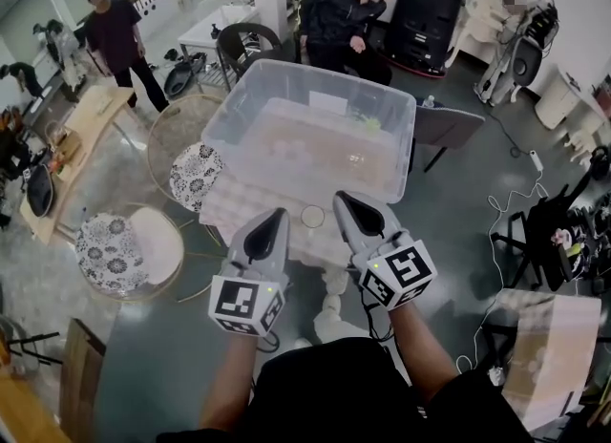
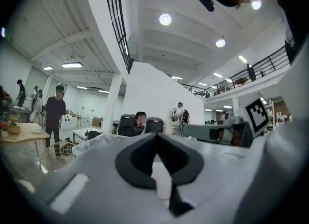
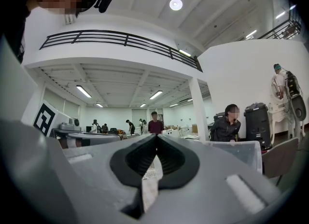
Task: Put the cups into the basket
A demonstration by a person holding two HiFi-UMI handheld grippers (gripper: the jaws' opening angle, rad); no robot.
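A large clear plastic basket (image 1: 310,126) stands on a small table with a pale patterned cloth (image 1: 229,207). A small clear cup (image 1: 312,215), seen from above as a ring, sits on the cloth just in front of the basket. Both grippers are held side by side above the table's near edge, either side of the cup. My left gripper (image 1: 278,213) is shut with nothing in it, its jaws meeting in the left gripper view (image 2: 155,136). My right gripper (image 1: 341,198) is also shut and empty (image 3: 156,137). The basket's rim shows past each gripper (image 2: 94,143) (image 3: 241,150).
Two round chairs with flowered cushions (image 1: 196,174) (image 1: 119,245) stand left of the table. A grey folding chair (image 1: 444,126) stands to the right, cables and a cardboard box (image 1: 549,346) nearer right. A seated person (image 1: 348,16) is behind the basket, another person (image 1: 119,40) stands far left.
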